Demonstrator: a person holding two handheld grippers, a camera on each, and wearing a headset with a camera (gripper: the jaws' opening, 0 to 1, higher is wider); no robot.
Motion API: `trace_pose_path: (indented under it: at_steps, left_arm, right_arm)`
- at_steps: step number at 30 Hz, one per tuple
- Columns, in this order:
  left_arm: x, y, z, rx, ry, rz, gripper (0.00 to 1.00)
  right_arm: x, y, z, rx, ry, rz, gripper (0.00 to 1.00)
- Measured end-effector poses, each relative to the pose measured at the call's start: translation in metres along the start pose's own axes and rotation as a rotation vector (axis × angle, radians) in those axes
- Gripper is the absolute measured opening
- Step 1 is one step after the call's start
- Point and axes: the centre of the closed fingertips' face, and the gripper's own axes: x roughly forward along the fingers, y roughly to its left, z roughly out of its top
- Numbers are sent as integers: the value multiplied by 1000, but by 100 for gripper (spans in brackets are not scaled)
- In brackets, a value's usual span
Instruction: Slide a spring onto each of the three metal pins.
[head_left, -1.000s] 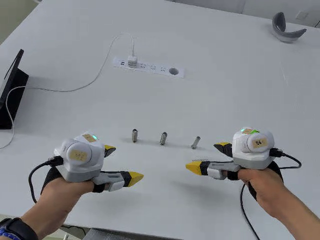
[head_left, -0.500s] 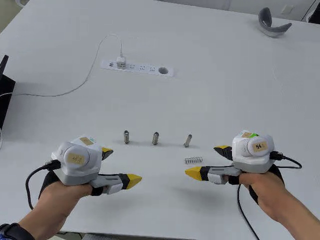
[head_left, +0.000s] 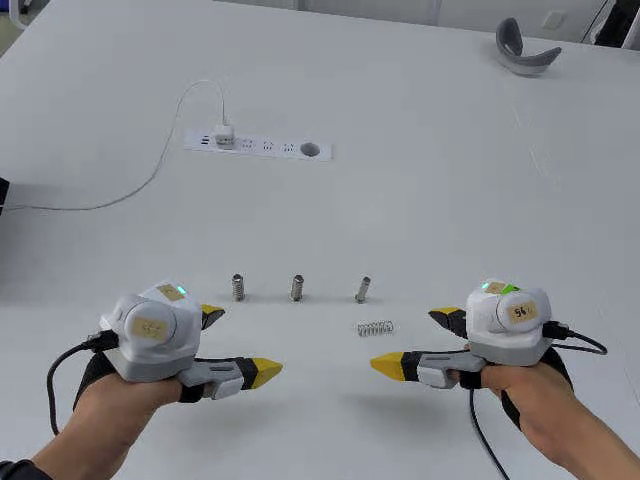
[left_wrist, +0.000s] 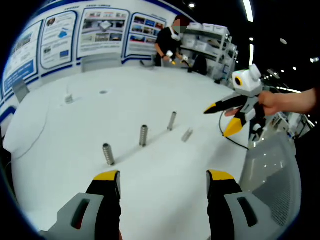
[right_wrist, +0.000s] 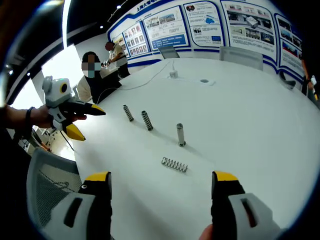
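- Looking at the row of 3 pins: the left pin (head_left: 238, 287) and middle pin (head_left: 297, 288) each have a coil on them, and the right pin (head_left: 363, 290) stands bare and upright.
- The spring (head_left: 375, 328) lies flat on the table (head_left: 450, 200), just beside the right pin on the near side and not touching it.
- The right gripper (head_left: 413, 340) hovers near the spring with its jaws spread wide and nothing between them. In the right gripper view the spring sits ahead, roughly centred between the 2 yellow tips.
- The left gripper (head_left: 240, 343) is spread and empty too, hanging low over the table on the left pin's side.
- My read is that 2 of 3 are done, and the step in hand is grabbing that spring with the right gripper.
- How I'd do it:
  - Come down on it across the coils near 1 end, not the middle, so a good length sticks out past the tips to start over the pin.
  - Squeeze gently. A spring that thin looks like it'll squash, or ping away if pinched hard or off-centre.
  - It lies flat on a smooth top, so I'd expect it to roll. Close from both sides evenly rather than nudging it with 1 jaw.
  - Turn it upright, line the open end over the pin top, then lower it straight. Going in tilted will probably snag a coil on the pin's edge or knock the pin over.
  - The left gripper could steady the pin if it wobbles. I can't tell whether the pins are fixed to the table.
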Motion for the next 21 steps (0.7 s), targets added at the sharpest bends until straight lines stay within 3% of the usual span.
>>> trace_pose_path:
  at_steps: [21]
  left_arm:
    - [31, -30, 15, 69, 30, -76, 71]
  right_arm:
    - [-18, -9, -11, 17, -8, -11, 85]
